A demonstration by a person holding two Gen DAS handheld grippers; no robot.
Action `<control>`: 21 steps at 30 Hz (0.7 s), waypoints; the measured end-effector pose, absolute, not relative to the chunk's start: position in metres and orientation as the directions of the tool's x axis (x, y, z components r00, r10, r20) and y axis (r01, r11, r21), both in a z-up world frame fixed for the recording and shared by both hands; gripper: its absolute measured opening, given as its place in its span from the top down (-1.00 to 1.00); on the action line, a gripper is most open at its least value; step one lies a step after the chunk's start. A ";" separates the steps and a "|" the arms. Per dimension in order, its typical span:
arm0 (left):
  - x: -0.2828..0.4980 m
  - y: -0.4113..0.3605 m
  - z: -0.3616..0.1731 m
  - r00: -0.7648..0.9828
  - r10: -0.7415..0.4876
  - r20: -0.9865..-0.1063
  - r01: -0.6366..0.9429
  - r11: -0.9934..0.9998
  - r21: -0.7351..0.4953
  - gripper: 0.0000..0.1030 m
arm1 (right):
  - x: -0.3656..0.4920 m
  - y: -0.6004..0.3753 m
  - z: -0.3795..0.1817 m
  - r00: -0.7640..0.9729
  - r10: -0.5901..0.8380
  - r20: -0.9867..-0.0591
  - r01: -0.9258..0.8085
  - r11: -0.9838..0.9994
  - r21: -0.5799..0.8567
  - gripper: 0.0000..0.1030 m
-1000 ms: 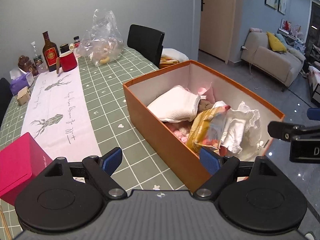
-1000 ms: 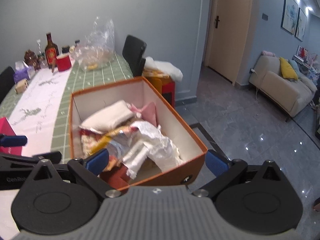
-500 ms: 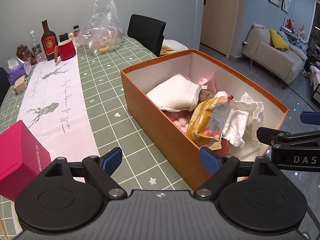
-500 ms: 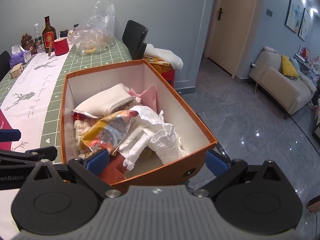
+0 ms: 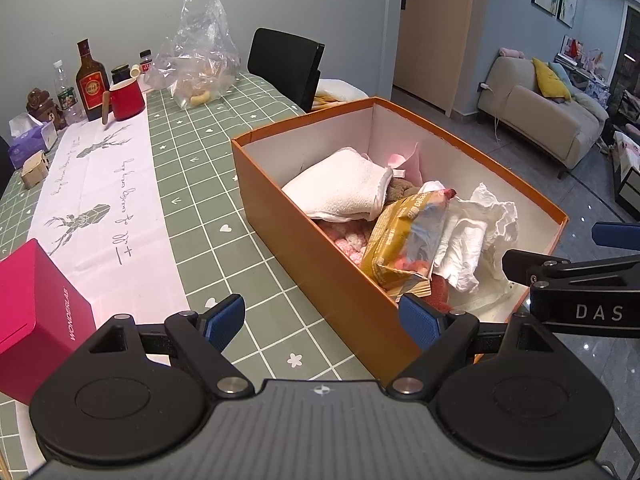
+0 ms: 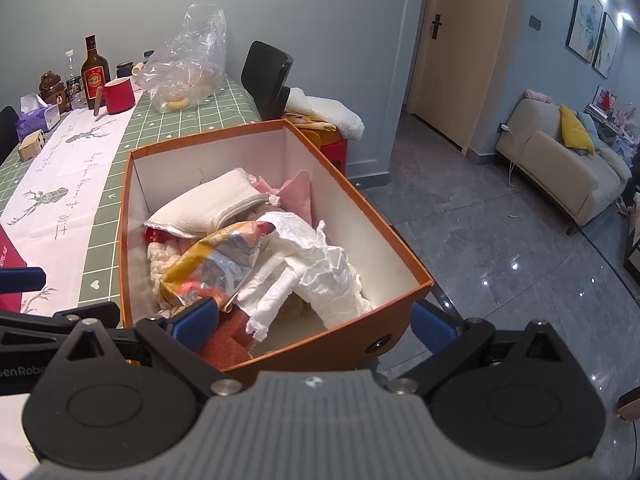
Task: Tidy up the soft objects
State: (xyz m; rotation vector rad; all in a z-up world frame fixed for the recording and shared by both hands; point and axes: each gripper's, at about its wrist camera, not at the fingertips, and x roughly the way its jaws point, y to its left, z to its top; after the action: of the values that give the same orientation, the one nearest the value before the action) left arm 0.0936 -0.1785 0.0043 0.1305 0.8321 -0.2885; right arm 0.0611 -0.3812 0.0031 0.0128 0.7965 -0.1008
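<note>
Plainly, the main hazard is the orange box (image 6: 400, 304) itself: its right part juts past the edge of the worktop (image 5: 192, 184), with floor tiles visible just beyond its right wall in the right wrist view. A push or a downward press on that overhanging end could tip it and spill everything onto the floor.

Inside, the soft things lie in a loose heap. A folded white towel (image 5: 344, 188) sits toward the far end, a yellow snack packet (image 5: 404, 240) leans across the middle, and crumpled white paper (image 6: 320, 276) sprawls over the near right part. Pink fluffy fabric (image 5: 348, 240) shows beneath the towel, and something red lies low at the near end, too buried to identify.

The left gripper (image 5: 322, 320) hangs over the worktop at the box's near left corner, fingers spread wide and holding nothing. The right gripper (image 6: 316, 326) straddles the near wall of the box, fingers likewise spread and empty.

Because the pieces overlap, closing on the paper may drag the packet up with it, and a lifted tangle could drop over the right wall. The thin paper may also tear under a hard pinch. With both tools crowding the same near corner, they could knock together or nudge the box further off.
</note>
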 end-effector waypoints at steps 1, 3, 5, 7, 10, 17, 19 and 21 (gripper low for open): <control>0.094 -0.178 0.004 0.636 -0.202 -0.744 0.303 0.953 0.000 -0.97 | 0.061 -0.381 0.003 0.695 -0.087 -0.714 0.096 0.995 -0.027 -0.95; 0.093 -0.178 0.005 0.637 -0.204 -0.744 0.304 0.953 -0.002 -0.97 | 0.061 -0.381 0.003 0.695 -0.088 -0.714 0.098 0.995 -0.027 -0.95; 0.093 -0.179 0.005 0.637 -0.206 -0.742 0.306 0.952 -0.002 -0.97 | 0.061 -0.381 0.003 0.695 -0.088 -0.714 0.100 0.995 -0.025 -0.95; 0.092 -0.180 0.005 0.640 -0.207 -0.740 0.307 0.952 -0.001 -0.97 | 0.061 -0.381 0.003 0.694 -0.090 -0.714 0.100 0.995 -0.027 -0.95; 0.092 -0.181 0.006 0.641 -0.211 -0.738 0.312 0.950 -0.001 -0.97 | 0.062 -0.381 0.002 0.690 -0.097 -0.717 0.104 0.994 -0.034 -0.95; 0.090 -0.183 0.007 0.641 -0.228 -0.733 0.327 0.945 -0.008 -0.97 | 0.062 -0.380 0.002 0.688 -0.101 -0.719 0.102 0.994 -0.041 -0.95; 0.089 -0.184 0.007 0.643 -0.226 -0.732 0.328 0.945 -0.004 -0.97 | 0.062 -0.380 0.001 0.688 -0.101 -0.719 0.101 0.994 -0.043 -0.95; 0.089 -0.184 0.007 0.642 -0.226 -0.732 0.327 0.945 -0.004 -0.97 | 0.061 -0.380 0.001 0.688 -0.101 -0.719 0.100 0.994 -0.044 -0.95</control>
State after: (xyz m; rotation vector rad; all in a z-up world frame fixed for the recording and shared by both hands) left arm 0.0893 -0.1838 0.0070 0.1329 0.8146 -0.3163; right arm 0.0612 -0.3798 0.0012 -0.0009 0.8050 -0.1122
